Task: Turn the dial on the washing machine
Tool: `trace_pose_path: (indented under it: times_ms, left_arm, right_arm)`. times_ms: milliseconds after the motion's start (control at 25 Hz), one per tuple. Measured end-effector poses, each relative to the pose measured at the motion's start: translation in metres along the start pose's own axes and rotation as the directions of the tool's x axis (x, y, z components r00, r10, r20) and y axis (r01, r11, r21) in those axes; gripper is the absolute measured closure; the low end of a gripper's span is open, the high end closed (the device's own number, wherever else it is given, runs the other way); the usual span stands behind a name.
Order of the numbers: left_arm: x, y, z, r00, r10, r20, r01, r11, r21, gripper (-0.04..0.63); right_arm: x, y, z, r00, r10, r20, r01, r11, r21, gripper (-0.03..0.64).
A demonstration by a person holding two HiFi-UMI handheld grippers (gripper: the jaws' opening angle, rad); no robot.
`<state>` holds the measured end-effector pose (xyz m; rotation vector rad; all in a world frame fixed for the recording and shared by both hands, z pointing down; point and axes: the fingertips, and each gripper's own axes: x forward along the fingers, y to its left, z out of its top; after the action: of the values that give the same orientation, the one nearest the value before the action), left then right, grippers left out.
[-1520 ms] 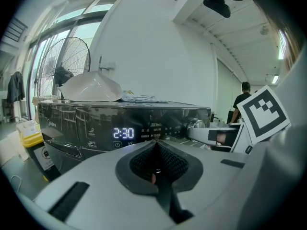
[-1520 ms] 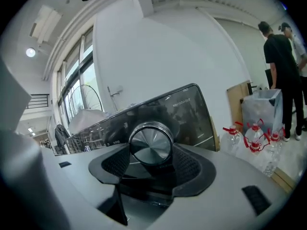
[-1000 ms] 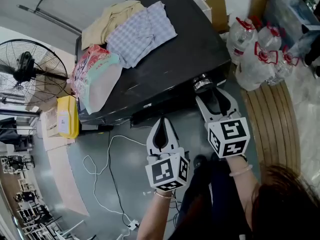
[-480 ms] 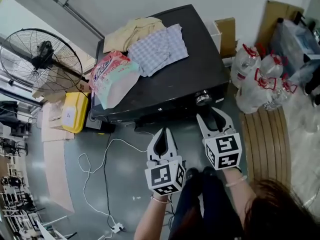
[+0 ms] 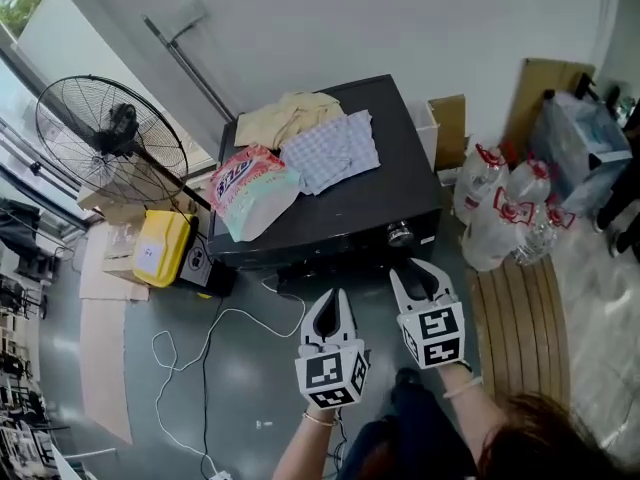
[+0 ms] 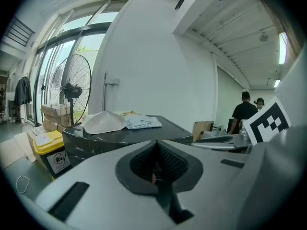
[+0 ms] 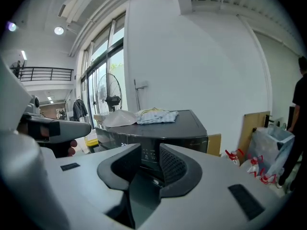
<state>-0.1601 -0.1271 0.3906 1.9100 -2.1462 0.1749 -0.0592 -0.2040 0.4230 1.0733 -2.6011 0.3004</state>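
We're hovering the right gripper [image 5: 418, 269] just short of the dial [image 5: 400, 234] ahead, jaws half-spread and just been closing on nothing, left gripper [image 5: 329, 297] pressed shut and empty, so next we're likely needing to widen and advance onto it.

Silver dial [image 5: 400, 234] sits at front of black washing machine [image 5: 395, 173].

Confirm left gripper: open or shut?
Shut. The left gripper jaws meet at the tips in its own view, nothing between them.

Head view looks down; 2 gripper views face the washing machine [image 5: 395, 168] (seen in all 3).
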Motion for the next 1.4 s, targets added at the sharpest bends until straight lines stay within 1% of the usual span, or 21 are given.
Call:
trace_pose_path:
  times_ms: [160,400,480,640,800,1120,1280,1400]
  left_arm:
    - [-0.017,-0.001,0.017,1.000,-0.019,-0.001,0.019,1.000,-0.010,0.578]
    - [-0.049,-0.005,0.040,0.999,-0.050,0.004,0.050,0.999,-0.002,0.578]
    - [-0.060,-0.005,0.044,0.999,-0.053,0.005,0.053,0.999,-0.008,0.578]
    - [-0.087,-0.009,0.051,0.997,-0.072,0.002,0.072,0.997,-0.004,0.578]
    - [-0.109,-0.015,0.052,0.995,-0.098,-0.010,0.098,0.995,0.000,0.578]
    - [-0.162,-0.017,0.069,0.993,-0.113,0.041,0.112,0.993,0.027,0.578]
    - [-0.185,-0.019,0.075,0.991,-0.124,0.054,0.121,0.992,0.041,0.578]
    - [-0.201,-0.022,0.078,0.989,-0.132,0.067,0.128,0.990,0.059,0.578]
  right_arm:
    - [-0.024,0.011,0.016,1.000,-0.012,0.020,0.013,1.000,-0.014,0.479]
    - [-0.062,0.031,0.040,0.998,-0.037,0.057,0.039,0.999,-0.033,0.480]
    - [-0.073,0.039,0.046,0.997,-0.035,0.072,0.037,0.999,-0.035,0.489]
    - [-0.098,0.057,0.062,0.995,-0.021,0.102,0.028,0.998,-0.060,0.529]
    - [-0.122,0.072,0.075,0.992,-0.018,0.123,0.028,0.996,-0.081,0.535]
    - [-0.173,0.103,0.090,0.986,-0.005,0.167,0.026,0.992,-0.121,0.568]
    - [-0.200,0.117,0.100,0.977,-0.010,0.213,0.043,0.988,-0.151,0.589]
    - [-0.218,0.123,0.105,0.971,-0.013,0.239,0.052,0.986,-0.157,0.589]
